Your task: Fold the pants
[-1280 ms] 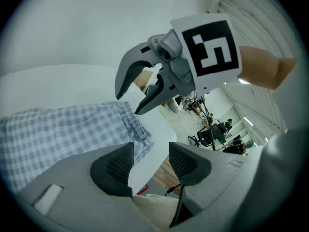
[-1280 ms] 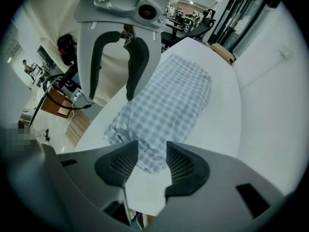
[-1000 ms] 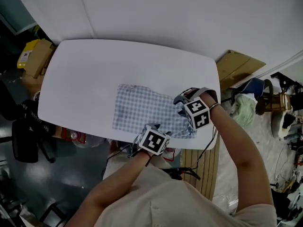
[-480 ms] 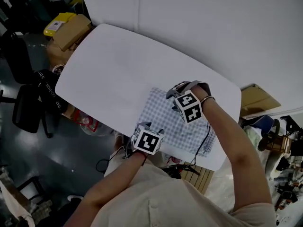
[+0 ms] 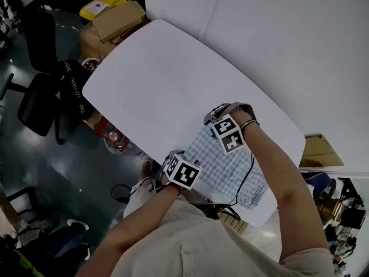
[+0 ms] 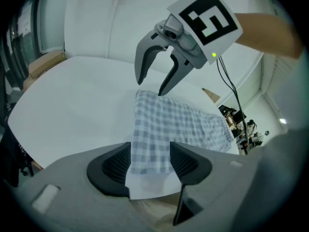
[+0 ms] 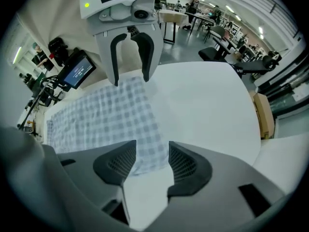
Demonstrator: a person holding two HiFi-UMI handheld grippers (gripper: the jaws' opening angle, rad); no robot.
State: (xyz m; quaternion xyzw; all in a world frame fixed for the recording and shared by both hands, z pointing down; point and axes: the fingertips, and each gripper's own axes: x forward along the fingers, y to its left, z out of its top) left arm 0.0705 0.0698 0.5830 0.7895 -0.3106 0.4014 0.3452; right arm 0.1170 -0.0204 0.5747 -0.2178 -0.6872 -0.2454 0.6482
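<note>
The blue-and-white checked pants [image 5: 236, 172] lie flat near the right end of the white table [image 5: 161, 74]. Both grippers hover over the pants' left end, pointing down and facing each other. My left gripper [image 5: 172, 156] is open at the near corner, with the cloth [image 6: 178, 120] lying loose between its jaws. My right gripper [image 5: 211, 118] stands at the far corner; its jaws have just been opening, and the pants' edge [image 7: 106, 115] lies between them unpressed. Each gripper view shows the other gripper with its fingers apart: the right gripper [image 6: 149, 88] and the left gripper [image 7: 130, 79].
A black cable [image 5: 245, 180] from the right gripper trails over the pants. Cardboard boxes [image 5: 115, 19] and a black office chair [image 5: 40, 103] stand on the floor left of the table. Another box [image 5: 320, 152] sits past its right end.
Both grippers have travelled across the pants from its right end to its left end. The head view has swung round, so the table now runs diagonally.
</note>
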